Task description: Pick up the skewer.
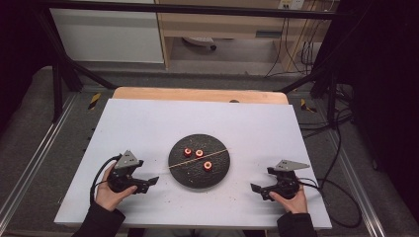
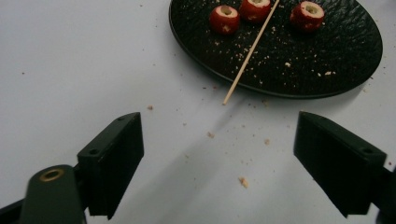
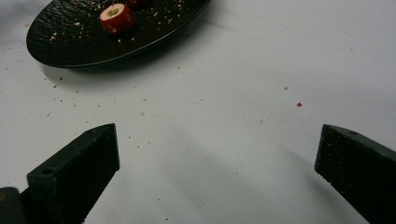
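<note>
A round black plate (image 1: pixel 188 175) lies mid-table with three cored red fruits on it (image 1: pixel 188 152) (image 1: pixel 199 153) (image 1: pixel 207 165). A thin wooden skewer (image 1: pixel 197 159) lies across the plate, its left tip past the rim. My left gripper (image 1: pixel 148 174) is held just left of the plate, and my right gripper (image 1: pixel 261 180) is off to the plate's right. In the left gripper view the jaws of the left gripper (image 2: pixel 219 158) stand wide apart over bare table, short of the skewer (image 2: pixel 250 53) and fruits (image 2: pixel 224 18). The right gripper (image 3: pixel 217 172) is open too, with one fruit (image 3: pixel 116 18) on the plate (image 3: pixel 74 42) ahead.
Crumbs (image 2: pixel 243 181) are scattered on the white board (image 1: pixel 148 123) around the plate. A wooden table edge (image 1: pixel 197 94) shows behind the board. Dark frame poles (image 1: pixel 59 74) and cables (image 1: pixel 341 148) flank the table.
</note>
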The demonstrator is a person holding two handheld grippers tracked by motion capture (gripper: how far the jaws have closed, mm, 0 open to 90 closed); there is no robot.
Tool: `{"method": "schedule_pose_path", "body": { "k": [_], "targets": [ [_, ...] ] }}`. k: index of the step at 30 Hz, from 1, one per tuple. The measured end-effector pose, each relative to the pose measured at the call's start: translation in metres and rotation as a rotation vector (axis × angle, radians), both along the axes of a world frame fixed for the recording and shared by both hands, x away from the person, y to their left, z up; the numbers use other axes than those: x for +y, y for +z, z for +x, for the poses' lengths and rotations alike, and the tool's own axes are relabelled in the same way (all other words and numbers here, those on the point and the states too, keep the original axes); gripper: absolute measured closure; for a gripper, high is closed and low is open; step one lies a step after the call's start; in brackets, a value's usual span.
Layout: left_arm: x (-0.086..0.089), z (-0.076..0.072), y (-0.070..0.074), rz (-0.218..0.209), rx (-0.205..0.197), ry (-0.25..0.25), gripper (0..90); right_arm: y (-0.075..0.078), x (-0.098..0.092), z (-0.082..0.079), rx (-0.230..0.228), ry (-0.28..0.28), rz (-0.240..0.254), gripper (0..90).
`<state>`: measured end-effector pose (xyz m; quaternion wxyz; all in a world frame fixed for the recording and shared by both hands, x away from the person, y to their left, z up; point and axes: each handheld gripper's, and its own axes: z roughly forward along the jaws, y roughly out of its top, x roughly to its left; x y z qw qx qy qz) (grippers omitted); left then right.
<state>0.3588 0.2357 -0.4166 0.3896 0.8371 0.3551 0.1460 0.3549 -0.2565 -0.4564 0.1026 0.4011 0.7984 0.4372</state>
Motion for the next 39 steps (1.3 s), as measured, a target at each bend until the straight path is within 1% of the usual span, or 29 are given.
{"method": "schedule_pose_path", "body": {
  "k": [2, 6, 8, 9, 11, 12, 13, 14, 16, 17, 18, 20, 22, 24, 25, 27, 28, 31, 32, 34, 36, 39],
  "targets": [
    [-0.004, 0.002, 0.002, 0.014, 0.0, 0.006, 20.8, 0.0, 0.0, 0.0, 0.0, -0.002, 0.004, 0.8],
    [-0.012, 0.007, 0.007, 0.008, 0.007, 0.012, 31.1, 0.001, -0.001, 0.0, 0.0, -0.004, -0.002, 0.8],
    [-0.017, 0.009, 0.008, 0.015, 0.008, 0.013, 36.3, 0.001, -0.001, -0.001, -0.001, -0.007, 0.002, 0.9],
    [-0.019, 0.011, 0.009, 0.015, 0.01, 0.012, 36.3, 0.001, -0.001, -0.001, -0.001, -0.007, 0.002, 0.9],
    [-0.024, 0.013, 0.01, 0.013, 0.016, 0.013, 40.8, 0.001, -0.001, 0.0, 0.0, -0.005, -0.003, 0.9],
    [-0.026, 0.014, 0.01, 0.01, 0.017, 0.013, 45.0, 0.001, -0.001, 0.0, 0.001, -0.004, -0.004, 0.9],
    [-0.029, 0.016, 0.009, 0.008, 0.021, 0.013, 47.2, 0.001, 0.0, 0.0, 0.003, -0.005, -0.002, 0.9],
    [-0.031, 0.017, 0.009, 0.011, 0.026, 0.011, 47.2, 0.001, 0.0, 0.0, 0.003, -0.005, -0.002, 0.9],
    [-0.036, 0.019, 0.008, 0.025, 0.031, 0.011, 51.5, 0.0, 0.0, 0.0, 0.004, -0.003, -0.008, 0.9],
    [-0.039, 0.02, 0.008, 0.031, 0.033, 0.011, 55.6, 0.0, 0.0, 0.0, 0.003, -0.002, -0.009, 0.9],
    [-0.043, 0.022, 0.007, 0.034, 0.036, 0.018, 57.6, 0.0, 0.0, 0.0, 0.006, -0.004, -0.009, 0.9],
    [-0.044, 0.023, 0.007, 0.031, 0.042, 0.019, 62.5, 0.0, 0.0, 0.0, 0.005, -0.003, -0.009, 1.0],
    [-0.048, 0.025, 0.007, 0.03, 0.049, 0.023, 64.1, -0.001, 0.0, 0.0, 0.005, -0.003, -0.01, 1.0],
    [-0.051, 0.028, 0.006, 0.035, 0.055, 0.028, 69.5, -0.001, 0.0, 0.0, 0.003, 0.0, -0.013, 1.0],
    [-0.052, 0.029, 0.005, 0.032, 0.058, 0.03, 69.5, -0.001, 0.0, 0.0, 0.003, 0.0, -0.013, 1.0],
    [-0.055, 0.032, 0.005, 0.027, 0.06, 0.038, 73.1, -0.001, 0.0, 0.0, 0.003, 0.001, -0.012, 1.0],
    [-0.056, 0.034, 0.005, 0.031, 0.063, 0.038, 76.8, -0.001, 0.0, 0.0, 0.003, 0.001, -0.011, 1.0],
    [-0.059, 0.038, 0.003, 0.014, 0.07, 0.047, 80.4, -0.001, 0.0, 0.0, 0.004, 0.0, -0.012, 1.0],
    [-0.06, 0.04, 0.003, 0.014, 0.073, 0.048, 84.3, -0.001, 0.0, 0.0, 0.005, 0.003, -0.015, 1.1],
    [-0.063, 0.043, 0.001, 0.023, 0.074, 0.053, 85.5, -0.001, 0.001, 0.0, 0.004, 0.001, -0.016, 1.1],
    [-0.065, 0.046, -0.002, 0.018, 0.079, 0.052, 89.0, -0.002, 0.001, 0.0, 0.008, 0.0, -0.013, 1.1],
    [-0.069, 0.049, -0.005, 0.031, 0.085, 0.042, 89.5, -0.002, 0.001, 0.0, 0.007, 0.001, -0.015, 1.1]
  ]
}}
